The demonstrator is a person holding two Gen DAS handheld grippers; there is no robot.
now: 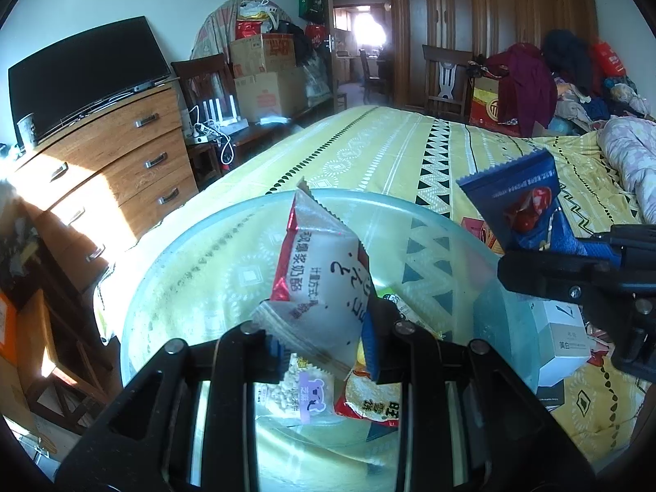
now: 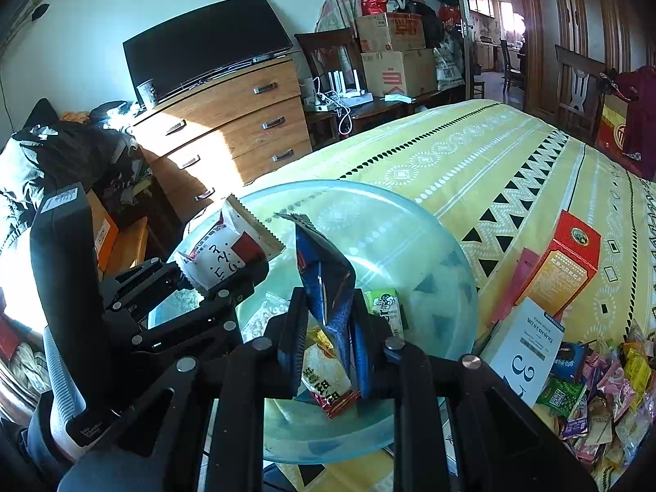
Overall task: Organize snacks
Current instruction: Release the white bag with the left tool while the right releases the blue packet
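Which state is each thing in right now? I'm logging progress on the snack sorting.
Left gripper: shut on the white packet, above the bowl.
Right gripper: shut on the blue packet, above the bowl.
Glass bowl: upright on the bed, a few snacks inside.
Red packet: lying in the bowl.
Snack pile: loose on the bed, unsorted.
Red box: closed, beside the bowl.
Dresser drawers: shut.
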